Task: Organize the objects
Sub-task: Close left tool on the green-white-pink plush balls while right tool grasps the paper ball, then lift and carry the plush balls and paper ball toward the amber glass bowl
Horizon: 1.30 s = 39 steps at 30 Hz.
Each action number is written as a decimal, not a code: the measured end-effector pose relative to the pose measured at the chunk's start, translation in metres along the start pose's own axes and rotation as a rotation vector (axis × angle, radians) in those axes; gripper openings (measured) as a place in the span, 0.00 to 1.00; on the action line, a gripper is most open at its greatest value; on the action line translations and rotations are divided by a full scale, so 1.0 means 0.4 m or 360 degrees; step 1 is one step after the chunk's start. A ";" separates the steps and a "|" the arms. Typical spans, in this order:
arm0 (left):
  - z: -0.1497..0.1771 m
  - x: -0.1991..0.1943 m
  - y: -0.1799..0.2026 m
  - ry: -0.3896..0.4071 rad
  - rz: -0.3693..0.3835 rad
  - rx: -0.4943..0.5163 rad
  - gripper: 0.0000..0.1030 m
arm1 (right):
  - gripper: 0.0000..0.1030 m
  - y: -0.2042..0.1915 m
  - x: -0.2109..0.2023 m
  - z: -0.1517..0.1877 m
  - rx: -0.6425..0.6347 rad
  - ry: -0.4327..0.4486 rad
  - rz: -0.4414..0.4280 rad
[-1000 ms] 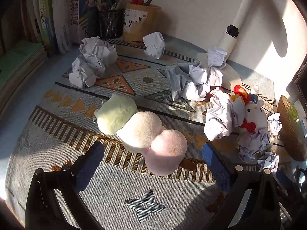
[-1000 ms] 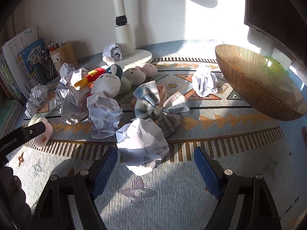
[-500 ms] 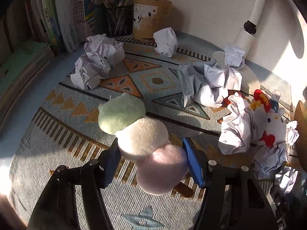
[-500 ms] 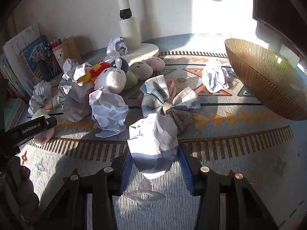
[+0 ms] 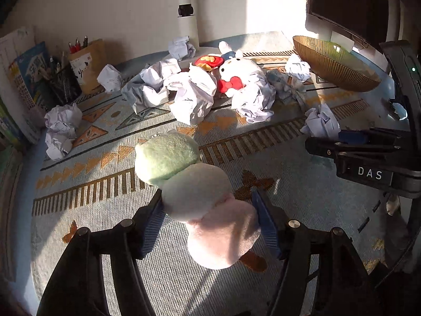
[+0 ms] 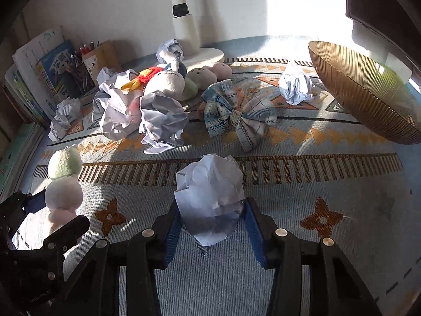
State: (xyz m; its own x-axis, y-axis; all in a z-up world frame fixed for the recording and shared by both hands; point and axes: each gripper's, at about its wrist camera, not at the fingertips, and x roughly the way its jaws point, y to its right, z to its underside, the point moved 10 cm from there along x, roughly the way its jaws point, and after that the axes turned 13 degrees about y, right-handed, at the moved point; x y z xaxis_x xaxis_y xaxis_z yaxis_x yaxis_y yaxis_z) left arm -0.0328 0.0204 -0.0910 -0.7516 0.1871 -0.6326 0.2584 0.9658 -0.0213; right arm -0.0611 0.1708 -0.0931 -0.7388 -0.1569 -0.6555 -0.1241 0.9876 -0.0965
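Starting at the left: the left gripper [image 5: 210,217] is clamped on the three-ball plush skewer [image 5: 194,197], blue pads pressing the cream and pink balls, green ball pointing forward; whether the toy is clear of the patterned rug [image 5: 105,158] cannot be told. From the right wrist view the same plush skewer [image 6: 63,181] sits at the far left edge. Mid-rug lies a heap of crumpled paper [image 6: 160,121] around a white bunny plush [image 6: 168,84], then a plaid bow [image 6: 236,110]. The right gripper [image 6: 210,226] is closed on a crumpled paper ball [image 6: 210,194], pads touching both sides. Far right, a ribbed amber bowl [image 6: 363,100] stands at the rug's edge, well apart from both grippers.
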 end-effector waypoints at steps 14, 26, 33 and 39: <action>0.033 0.003 -0.061 -0.0038 -0.0256 -0.0622 0.81 | 0.76 -0.008 -0.017 -0.004 -0.0021 0.0042 -0.0076; 0.011 0.007 0.057 -0.0008 0.0033 -0.0034 0.51 | 0.48 0.006 -0.035 -0.007 -0.0084 0.0059 -0.0038; 0.041 -0.007 0.033 -0.0046 -0.0030 -0.0148 0.76 | 0.65 0.013 -0.029 0.014 0.0032 -0.0016 -0.0173; 0.052 -0.028 0.025 -0.0047 -0.0055 -0.0367 0.82 | 0.65 0.006 -0.033 0.014 0.0033 -0.0018 -0.0155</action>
State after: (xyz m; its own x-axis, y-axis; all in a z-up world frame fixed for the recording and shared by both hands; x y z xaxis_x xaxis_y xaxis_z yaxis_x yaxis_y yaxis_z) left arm -0.0091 0.0243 -0.1002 -0.7386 0.1509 -0.6571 0.0844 0.9876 0.1320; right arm -0.0480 0.1754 -0.0889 -0.7165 -0.2519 -0.6506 -0.1808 0.9677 -0.1755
